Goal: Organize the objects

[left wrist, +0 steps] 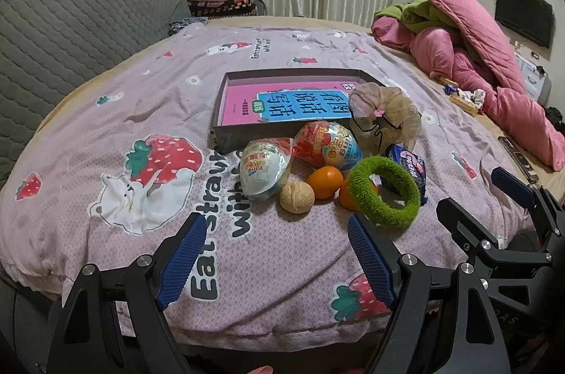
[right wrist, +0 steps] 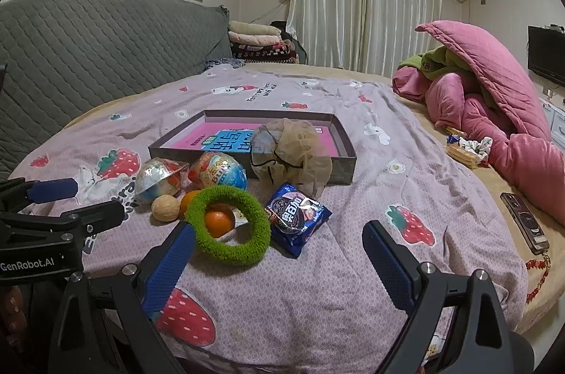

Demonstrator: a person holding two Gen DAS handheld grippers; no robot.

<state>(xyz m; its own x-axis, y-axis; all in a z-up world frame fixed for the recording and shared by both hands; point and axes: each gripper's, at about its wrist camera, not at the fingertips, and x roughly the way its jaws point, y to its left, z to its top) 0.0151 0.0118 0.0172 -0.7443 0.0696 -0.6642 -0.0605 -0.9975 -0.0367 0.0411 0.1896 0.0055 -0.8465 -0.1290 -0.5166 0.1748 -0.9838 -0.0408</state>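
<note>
Both tools wide open and empty, hovering over the near edge of the bed (left wrist: 106,112); clutter sits ahead, next to the box.

Left tool (left wrist: 279,254) and right tool (right wrist: 279,262) hold nothing, pads clear of everything. Grey shallow box (left wrist: 220,107) lies on the strawberry-print quilt with a pink-and-blue book (left wrist: 247,104) flat inside. Beige mesh scrunchie (left wrist: 388,112) leans on the box's near right corner. In front of the box: two wrapped toy eggs (left wrist: 265,171) (left wrist: 328,144), walnut (left wrist: 297,196), orange (left wrist: 325,182), a second orange (right wrist: 219,222) seen through the green fuzzy ring (left wrist: 385,194), and a blue cookie packet (right wrist: 298,218) touching the ring's right side. Phone (right wrist: 524,220) lies well apart at the right bed edge.
</note>
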